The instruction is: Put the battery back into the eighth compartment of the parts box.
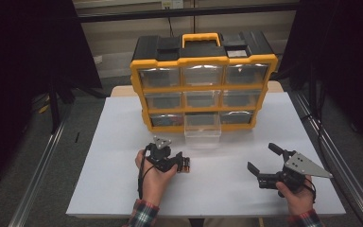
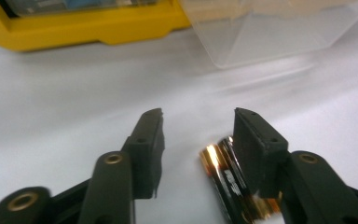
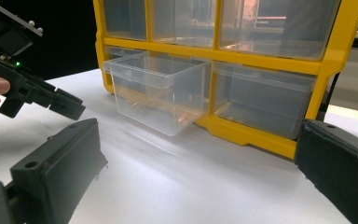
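A black and copper battery (image 2: pixel 223 182) lies on the white table between the jaws of my left gripper (image 2: pixel 198 114). The right-hand jaw stands against the battery, while a gap remains between it and the left-hand jaw. In the high view that left gripper (image 1: pixel 183 163) sits left of centre with the battery (image 1: pixel 187 165) at its tips. My right gripper (image 1: pixel 261 157) rests low at the right, jaws wide open and empty. The right gripper (image 3: pixel 198 135) faces a clear plastic drawer (image 3: pixel 158 93) pulled out of the organizer's bottom row.
A yellow and black drawer organizer (image 1: pixel 203 60) stands at the back of the white table (image 1: pixel 123 142), its clear drawer (image 1: pixel 202 130) sticking out in the bottom middle. A metal rail (image 1: pixel 331 151) runs along the table's right side. Dark curtains flank both sides.
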